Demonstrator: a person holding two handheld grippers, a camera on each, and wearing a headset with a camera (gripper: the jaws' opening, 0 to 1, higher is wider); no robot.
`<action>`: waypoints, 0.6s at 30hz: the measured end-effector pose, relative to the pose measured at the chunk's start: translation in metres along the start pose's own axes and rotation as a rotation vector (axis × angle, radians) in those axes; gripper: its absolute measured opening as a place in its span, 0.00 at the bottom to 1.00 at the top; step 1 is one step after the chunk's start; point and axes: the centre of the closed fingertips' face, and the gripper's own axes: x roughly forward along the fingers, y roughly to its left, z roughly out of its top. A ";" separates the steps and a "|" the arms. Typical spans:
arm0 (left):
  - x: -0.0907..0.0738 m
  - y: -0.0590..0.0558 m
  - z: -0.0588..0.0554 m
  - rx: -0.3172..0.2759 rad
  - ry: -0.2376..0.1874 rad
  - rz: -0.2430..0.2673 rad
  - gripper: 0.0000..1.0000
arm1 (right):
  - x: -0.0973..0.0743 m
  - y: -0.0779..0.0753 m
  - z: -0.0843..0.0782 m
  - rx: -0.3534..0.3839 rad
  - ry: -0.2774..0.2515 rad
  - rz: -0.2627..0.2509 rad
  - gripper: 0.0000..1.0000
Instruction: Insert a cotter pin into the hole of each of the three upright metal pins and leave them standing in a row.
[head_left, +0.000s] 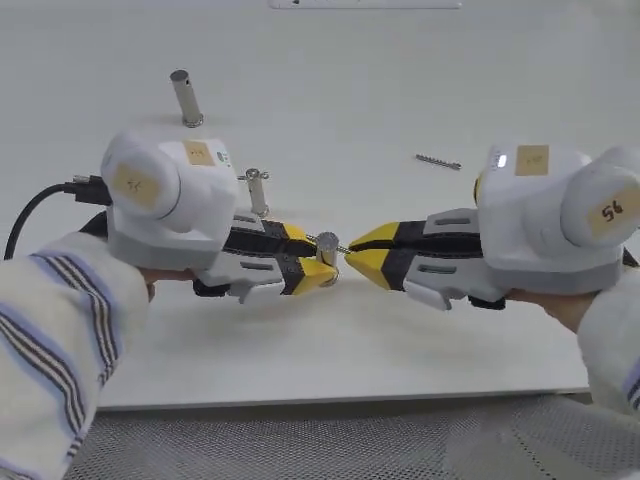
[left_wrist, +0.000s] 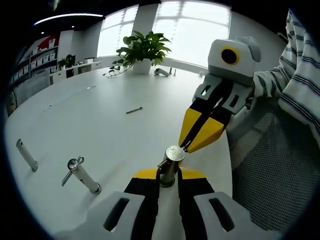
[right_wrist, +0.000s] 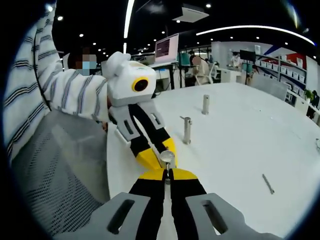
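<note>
Nearest, the left gripper (head_left: 322, 262) clamps a stiff, slick metal pin (head_left: 327, 243) by its shank. The right gripper (head_left: 352, 254) pinches a thin, light, probably bendable cotter pin (right_wrist: 167, 174) at its hole, best held close behind the tip. Beyond stand a fitted pin (head_left: 257, 190) and a bare pin (head_left: 185, 97). A spare cotter pin (head_left: 438, 161) lies loose.

Showing bright, even light on the white table (head_left: 400, 90), washing it pale, throwing only faint soft shadows. Blowing out at the windows (left_wrist: 195, 22) in the left gripper view. Streaking ceiling lights (right_wrist: 250, 28), bending hard at fisheye edges.
</note>
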 end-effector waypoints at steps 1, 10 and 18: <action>0.000 0.000 0.000 0.000 0.000 0.000 0.12 | 0.001 0.000 0.001 -0.001 0.001 0.001 0.04; 0.000 0.000 0.000 0.002 0.000 -0.011 0.12 | 0.003 -0.001 0.000 -0.035 -0.003 -0.001 0.05; 0.000 0.001 0.001 0.004 0.002 -0.009 0.12 | 0.004 -0.001 0.001 -0.065 -0.011 0.008 0.10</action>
